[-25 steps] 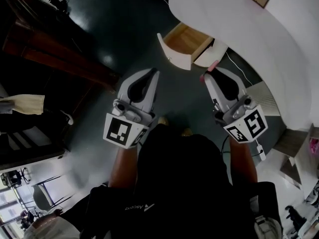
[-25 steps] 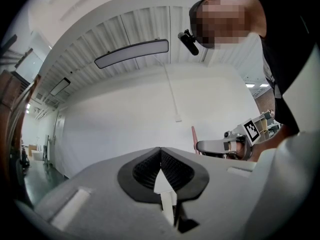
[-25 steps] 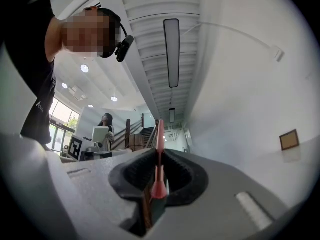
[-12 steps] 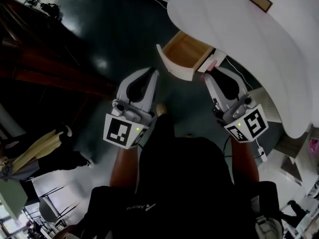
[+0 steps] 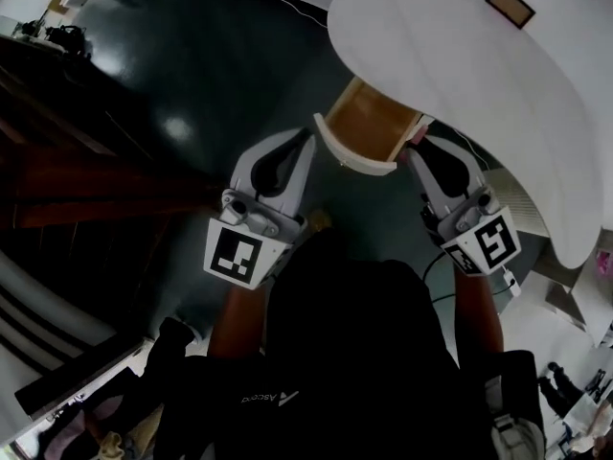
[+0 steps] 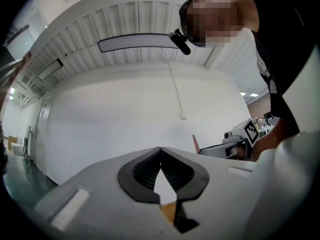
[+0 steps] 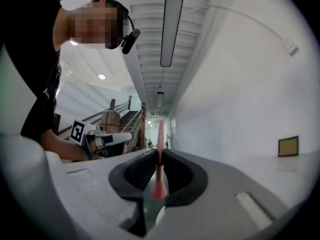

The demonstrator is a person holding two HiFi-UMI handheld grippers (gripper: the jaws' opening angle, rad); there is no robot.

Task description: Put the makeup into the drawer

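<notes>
Right hand-held gripper (image 7: 159,153) is clamped tight on the makeup (image 7: 159,131), a slim pink stick. It stands between the jaws, its narrow end poking out past their tips and its wider end down in the hollow behind them. From the head view that hand-held gripper (image 5: 414,145) is right at the near right corner of the open drawer (image 5: 369,123), pink tip just beside the edge. The wooden inside shows bare. Over on the other side, the left hand-held gripper (image 6: 160,151) has its jaws closed tip to tip with nothing between them, and it sits just beside the drawer's left front corner. The drawer juts from under the white bench (image 5: 460,56), straight ahead of both hand-held grippers.
</notes>
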